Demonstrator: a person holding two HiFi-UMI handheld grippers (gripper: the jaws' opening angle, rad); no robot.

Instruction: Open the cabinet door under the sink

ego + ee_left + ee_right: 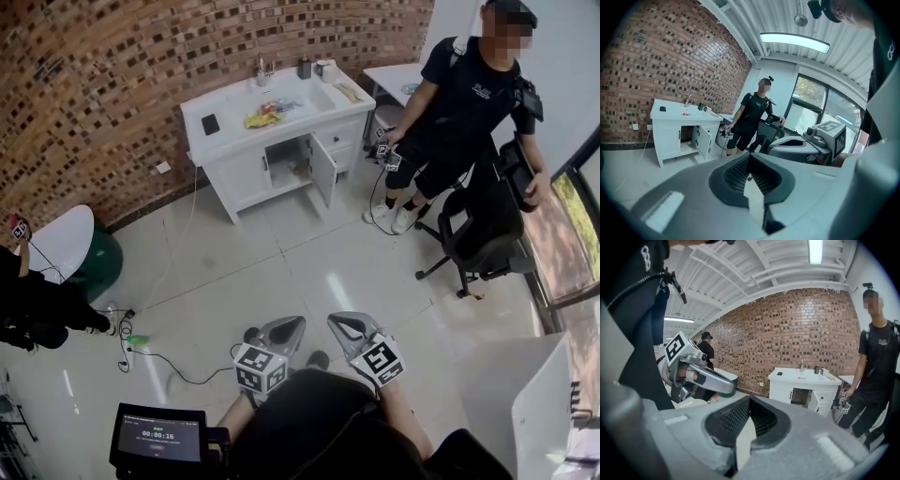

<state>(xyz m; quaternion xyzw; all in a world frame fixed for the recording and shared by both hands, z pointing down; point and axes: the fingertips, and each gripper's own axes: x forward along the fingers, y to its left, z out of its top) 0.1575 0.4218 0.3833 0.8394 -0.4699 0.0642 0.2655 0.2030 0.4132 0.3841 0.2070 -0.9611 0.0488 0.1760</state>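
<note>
The left tongs [292, 325] and the right tongs [337, 321] are held low and near, side by side against the wearer's dark-clothed body, above the pale tiled floor [281, 253]. Both are clenched on nothing. In each gripper view the grey jaws meet at their tips, and only floor shows through the loop behind them. Shut and tucked in like this, they look parked for carrying, not readied for a pull.

The white cabinet with a sink set in its top [248, 178] stands far across the floor, against the red brick wall [94, 94], well apart from both tongs. The white panel door below the basin [324, 171] stands swung out toward the room, baring a dark compartment. The panel to its left sits flush and closed. Judged from how it lies, the door under the sink is already open. That would explain why neither pair of tongs is aimed at a handle.

A person in black clothes [459, 112] stands to the right of the cabinet, holding another marker-cubed tool, just beside a black office chair [478, 225]. They stand near the swung door but apart from it, so its arc looks unobstructed.
</note>
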